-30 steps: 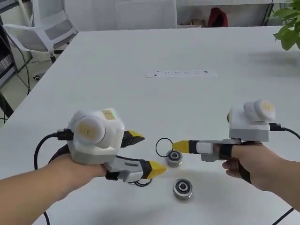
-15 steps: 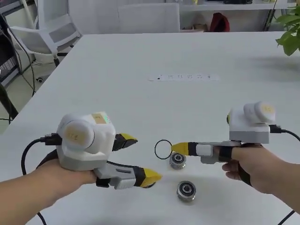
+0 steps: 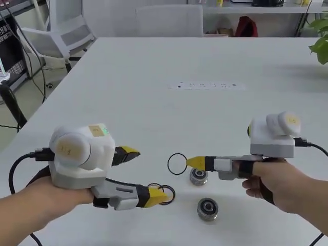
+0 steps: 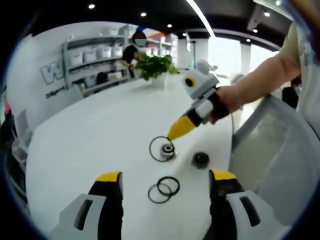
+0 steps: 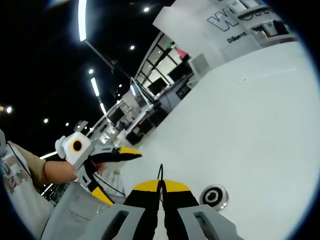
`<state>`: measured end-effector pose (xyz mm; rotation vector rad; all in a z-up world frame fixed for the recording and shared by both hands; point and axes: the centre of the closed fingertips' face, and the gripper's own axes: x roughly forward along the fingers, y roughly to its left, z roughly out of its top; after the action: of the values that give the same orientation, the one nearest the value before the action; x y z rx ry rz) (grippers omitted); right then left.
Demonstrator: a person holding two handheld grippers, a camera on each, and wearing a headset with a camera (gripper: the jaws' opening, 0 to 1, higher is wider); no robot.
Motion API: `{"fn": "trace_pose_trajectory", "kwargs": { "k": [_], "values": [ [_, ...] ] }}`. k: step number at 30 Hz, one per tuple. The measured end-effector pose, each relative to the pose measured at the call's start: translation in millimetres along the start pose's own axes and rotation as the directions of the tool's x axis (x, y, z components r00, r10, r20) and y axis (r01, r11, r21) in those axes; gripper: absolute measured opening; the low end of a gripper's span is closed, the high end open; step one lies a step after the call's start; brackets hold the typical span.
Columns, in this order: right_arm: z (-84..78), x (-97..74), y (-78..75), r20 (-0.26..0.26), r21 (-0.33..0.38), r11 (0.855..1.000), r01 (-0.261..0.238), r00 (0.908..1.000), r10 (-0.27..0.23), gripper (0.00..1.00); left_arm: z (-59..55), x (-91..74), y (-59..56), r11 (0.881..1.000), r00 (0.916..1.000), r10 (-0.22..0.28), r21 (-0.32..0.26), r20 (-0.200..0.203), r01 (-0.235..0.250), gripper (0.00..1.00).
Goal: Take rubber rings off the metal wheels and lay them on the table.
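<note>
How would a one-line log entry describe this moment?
right claw: shut on ring | left claw: open, by two rings on table | wheels: on table

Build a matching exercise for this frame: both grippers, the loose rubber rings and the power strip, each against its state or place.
Things:
1. left gripper
2. right gripper
3. two loose rubber rings
4. power strip

States or places:
a. shut on a rubber ring, beside a metal wheel
b. lying flat on the table, overlapping, by a yellow fingertip
c. open, holding nothing
d. far across the table, beyond both grippers

Pairs: 1-c, 2-a, 3-b, 4-d
</note>
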<state>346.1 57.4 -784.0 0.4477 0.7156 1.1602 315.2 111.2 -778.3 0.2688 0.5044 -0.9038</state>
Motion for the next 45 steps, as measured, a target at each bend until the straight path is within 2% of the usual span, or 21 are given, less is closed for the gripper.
{"fn": "trace_pose_trajectory", "kwargs": {
  "k": [7, 18, 32, 45],
  "values": [
    [-4.2, 6.6, 3.3, -0.017, 0.000, 1.000, -0.011, 0.9998, 0.011, 0.00, -7.1, -7.9, 1.0, 1.000, 0.9999, 0.013, -0.005, -0.006, -0.013, 0.73],
    [-13.4, 16.6, 8.1, -0.051, 0.003, 1.000, -0.027, 0.9983, 0.027, 0.00, -11.7, -17.8, 5.5, 0.999, 0.9994, 0.033, -0.022, 0.002, -0.033, 0.76],
    [-30.3, 27.6, -5.1, -0.108, 0.027, 0.999, -0.025, 0.9937, 0.028, 0.00, -21.1, -25.2, 5.6, 0.999, 0.9990, 0.043, -0.026, -0.010, -0.043, 0.77],
    [-35.4, 39.1, -2.5, -0.130, 0.034, 0.999, -0.036, 0.9907, 0.041, 0.00, -23.8, -31.1, 8.0, 0.998, 0.9984, 0.056, -0.037, -0.009, -0.056, 0.77]
  ]
}}
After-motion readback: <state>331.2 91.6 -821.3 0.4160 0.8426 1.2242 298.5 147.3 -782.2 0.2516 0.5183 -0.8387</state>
